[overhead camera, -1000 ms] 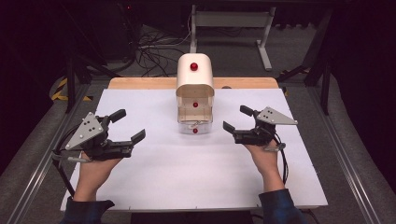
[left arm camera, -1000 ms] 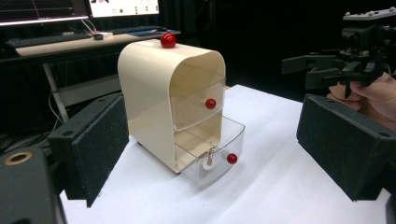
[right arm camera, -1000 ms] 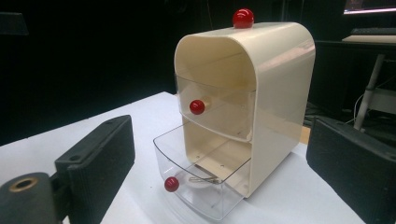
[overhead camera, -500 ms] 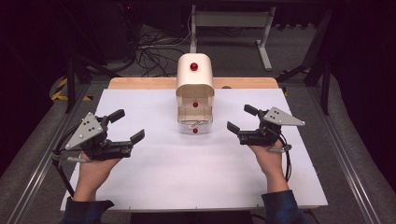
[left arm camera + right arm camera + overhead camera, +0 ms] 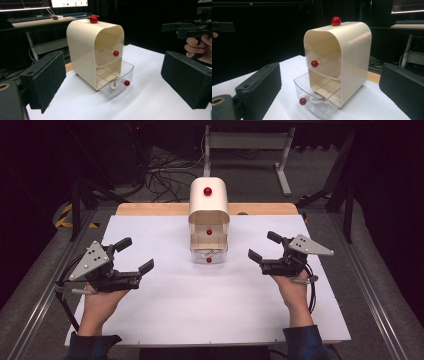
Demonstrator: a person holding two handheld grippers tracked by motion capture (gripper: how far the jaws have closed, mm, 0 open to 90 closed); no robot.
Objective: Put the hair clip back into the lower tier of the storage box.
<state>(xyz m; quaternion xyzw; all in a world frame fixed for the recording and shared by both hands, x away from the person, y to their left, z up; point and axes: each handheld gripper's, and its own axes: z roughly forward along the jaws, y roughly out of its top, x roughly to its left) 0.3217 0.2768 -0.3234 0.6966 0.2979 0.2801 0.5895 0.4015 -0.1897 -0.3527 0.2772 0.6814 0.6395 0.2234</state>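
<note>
A cream mini drawer cabinet with a red knob on top stands at the middle back of the white table. Its clear lower drawer is pulled out and holds a small metal object. The upper drawer is pushed in. My left gripper rests open at the cabinet's left. At its right my right gripper stands open. Both are apart from the cabinet and hold nothing.
A wooden board edges the table's far side. Behind it stand a metal stand and cables on the floor. A desk with monitors lies beyond the cabinet. Metal rails run along both table sides.
My right gripper has drifted a little to the right and toward the near edge. The left gripper and the cabinet have stayed put.
</note>
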